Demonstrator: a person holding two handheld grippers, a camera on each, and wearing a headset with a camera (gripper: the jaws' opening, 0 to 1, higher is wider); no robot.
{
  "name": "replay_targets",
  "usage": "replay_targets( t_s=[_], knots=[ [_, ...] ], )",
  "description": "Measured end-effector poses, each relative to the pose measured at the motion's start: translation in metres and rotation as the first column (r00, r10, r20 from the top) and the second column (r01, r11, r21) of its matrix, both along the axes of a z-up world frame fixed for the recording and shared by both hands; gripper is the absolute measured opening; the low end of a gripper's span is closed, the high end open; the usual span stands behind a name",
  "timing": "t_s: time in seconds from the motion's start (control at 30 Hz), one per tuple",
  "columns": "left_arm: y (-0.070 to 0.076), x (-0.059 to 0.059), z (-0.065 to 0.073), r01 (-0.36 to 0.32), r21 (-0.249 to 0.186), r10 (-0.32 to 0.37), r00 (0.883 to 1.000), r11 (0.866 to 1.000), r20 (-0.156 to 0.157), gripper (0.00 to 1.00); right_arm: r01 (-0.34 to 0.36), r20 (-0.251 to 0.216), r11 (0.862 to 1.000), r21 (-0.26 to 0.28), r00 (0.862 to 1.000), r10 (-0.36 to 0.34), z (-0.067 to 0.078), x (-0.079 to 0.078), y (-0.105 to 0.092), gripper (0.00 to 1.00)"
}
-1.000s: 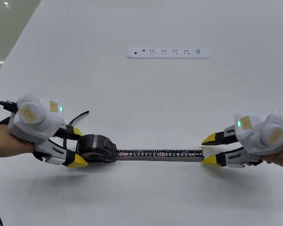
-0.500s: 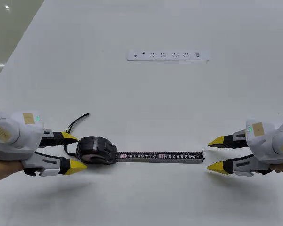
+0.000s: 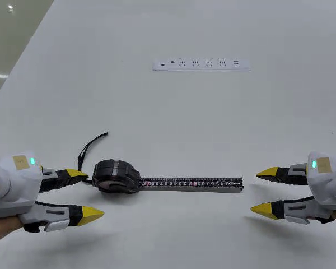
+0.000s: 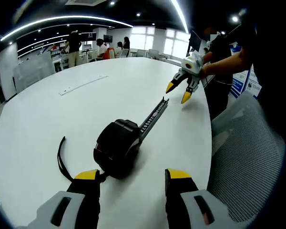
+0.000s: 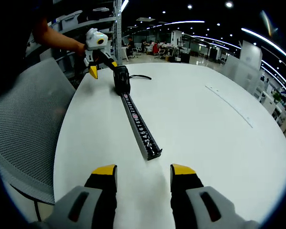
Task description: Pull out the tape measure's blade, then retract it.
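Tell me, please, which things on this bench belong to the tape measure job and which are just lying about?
For the job: tape measure; its pulled-out blade, lying flat on the table; left gripper, open beside the tape measure; right gripper, open near the blade's tip.
Lying about: power strip further back; mesh chair beside the table.

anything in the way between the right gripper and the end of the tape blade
Nothing visible does. A bare stretch of table lies between the open right gripper and the free end of the blade, which lies flat, pulled out from the tape measure case.
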State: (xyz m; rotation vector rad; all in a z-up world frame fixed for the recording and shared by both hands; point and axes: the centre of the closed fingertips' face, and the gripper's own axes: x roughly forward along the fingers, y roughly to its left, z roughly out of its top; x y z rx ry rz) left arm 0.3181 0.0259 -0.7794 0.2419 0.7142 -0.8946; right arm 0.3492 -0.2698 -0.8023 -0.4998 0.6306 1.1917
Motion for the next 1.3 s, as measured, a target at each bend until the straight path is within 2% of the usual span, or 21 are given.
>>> replay_targets(
  t_s=[0.1,0.17,0.3,0.43,0.57,0.67,0.8,0.93,1.0,1.07,1.17,1.3],
  knots=[
    [-0.003,-0.005,0.0,-0.036,-0.022,0.037,0.999,0.999,0.01,0.55,0.021,0.005,1.0,0.015,1.0,-0.021,0.003,-0.007,0.003,0.47],
    [-0.006,-0.011,-0.002,-0.05,-0.038,0.05,0.999,0.998,-0.006,0.57,0.035,0.006,0.999,0.019,0.999,-0.035,0.004,-0.009,0.003,0.49],
    [-0.009,-0.02,-0.003,-0.085,-0.059,0.085,0.996,0.995,-0.016,0.6,0.088,-0.002,0.995,0.04,0.996,-0.088,0.005,-0.013,0.004,0.56],
    [-0.005,-0.019,0.003,-0.155,-0.06,0.157,0.987,0.986,0.033,0.66,0.147,-0.001,0.987,0.065,0.989,-0.147,0.008,-0.016,0.006,0.61],
    [-0.004,-0.018,0.008,-0.19,-0.056,0.194,0.979,0.98,0.062,0.72,0.201,0.002,0.977,0.076,0.979,-0.202,0.012,-0.02,0.008,0.65],
    [-0.009,-0.02,0.01,-0.191,-0.055,0.195,0.979,0.98,0.066,0.75,0.25,-0.003,0.964,0.088,0.968,-0.251,0.013,-0.023,0.011,0.7],
    [-0.012,-0.022,0.013,-0.193,-0.057,0.197,0.978,0.98,0.075,0.78,0.276,0.001,0.955,0.106,0.961,-0.278,0.016,-0.027,0.013,0.78],
    [-0.008,-0.021,0.014,-0.22,-0.039,0.223,0.972,0.975,0.079,0.85,0.292,-0.006,0.95,0.111,0.956,-0.293,0.021,-0.031,0.014,0.83],
    [-0.008,-0.02,0.02,-0.263,-0.065,0.267,0.961,0.963,0.072,0.88,0.31,-0.013,0.943,0.12,0.95,-0.311,0.023,-0.032,0.015,0.86],
    [-0.01,-0.02,0.023,-0.278,-0.079,0.284,0.956,0.957,0.075,0.89,0.317,-0.013,0.941,0.122,0.948,-0.318,0.024,-0.033,0.014,0.88],
    [-0.014,-0.022,0.024,-0.287,-0.079,0.292,0.953,0.955,0.075,0.93,0.336,-0.021,0.933,0.131,0.941,-0.337,0.026,-0.035,0.014,0.93],
    [-0.017,-0.024,0.024,-0.298,-0.08,0.302,0.951,0.951,0.058,0.97,0.349,-0.039,0.926,0.144,0.937,-0.347,0.027,-0.038,0.017,0.96]
  ],
)
